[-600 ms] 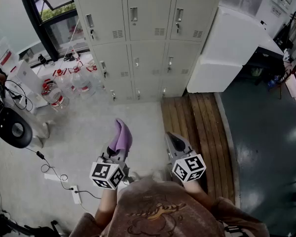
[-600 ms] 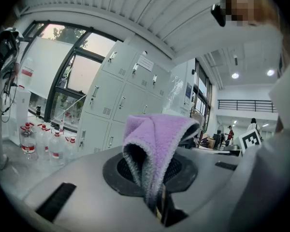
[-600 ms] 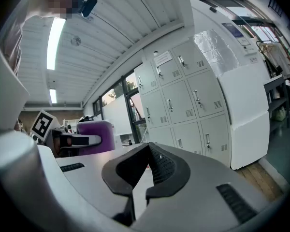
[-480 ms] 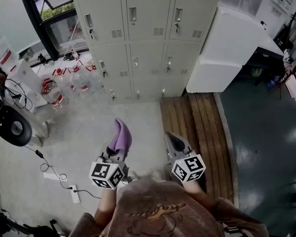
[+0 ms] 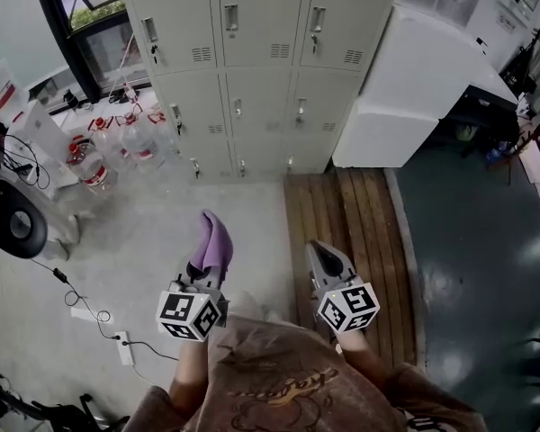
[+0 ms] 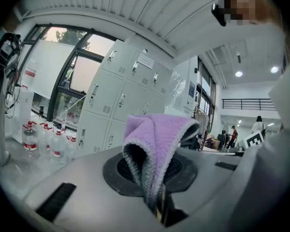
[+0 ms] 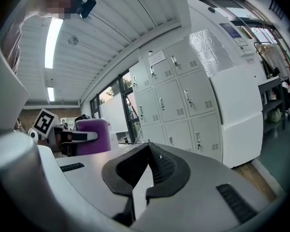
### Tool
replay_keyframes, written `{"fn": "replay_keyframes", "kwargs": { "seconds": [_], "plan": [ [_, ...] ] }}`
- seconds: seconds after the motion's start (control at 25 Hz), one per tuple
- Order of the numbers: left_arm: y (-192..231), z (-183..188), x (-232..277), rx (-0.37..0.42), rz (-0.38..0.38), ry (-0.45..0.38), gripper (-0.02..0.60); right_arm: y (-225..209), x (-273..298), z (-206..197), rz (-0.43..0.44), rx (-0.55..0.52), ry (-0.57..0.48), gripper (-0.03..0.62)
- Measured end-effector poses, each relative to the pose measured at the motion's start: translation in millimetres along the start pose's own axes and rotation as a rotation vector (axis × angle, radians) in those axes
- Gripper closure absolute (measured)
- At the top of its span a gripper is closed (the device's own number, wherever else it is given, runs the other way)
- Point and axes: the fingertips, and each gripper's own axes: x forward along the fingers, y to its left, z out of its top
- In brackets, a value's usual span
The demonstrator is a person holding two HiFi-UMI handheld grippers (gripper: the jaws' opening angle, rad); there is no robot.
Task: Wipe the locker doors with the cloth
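The left gripper [image 5: 205, 282] stays clamped on the purple cloth [image 5: 212, 241], which stands up from its jaws. Beside it, the right gripper [image 5: 322, 257] is closed on nothing. Well ahead, the locker doors [image 5: 261, 106] have shifted slightly in the head view, so the approach continues and wiping is probably not yet begun.

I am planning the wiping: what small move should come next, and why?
Probably carry the left gripper forward toward the locker doors: it is shut on the purple cloth, yet the cloth is far from any door.
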Motion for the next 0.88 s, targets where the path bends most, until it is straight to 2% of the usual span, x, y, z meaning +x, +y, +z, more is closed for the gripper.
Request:
{"fn": "replay_keyframes", "kwargs": {
  "seconds": [0.36, 0.6, 0.88],
  "plan": [
    [13.0, 11.6, 36.2, 0.024, 0.010, -0.008, 0.543, -20.3, 26.4, -1.7, 0.012, 0.017, 0.010, 0.597],
    [39.4, 24.2, 90.4, 0.023, -0.007, -0.017, 0.543, -42.9, 72.9, -0.2, 0.005, 0.010, 0.025, 0.597],
    [87.1, 51.3, 173.6, 0.035, -0.036, -0.018, 0.543, -76.6, 158.2, 16.7, -0.009, 0.006, 0.021, 0.597]
  ]
}}
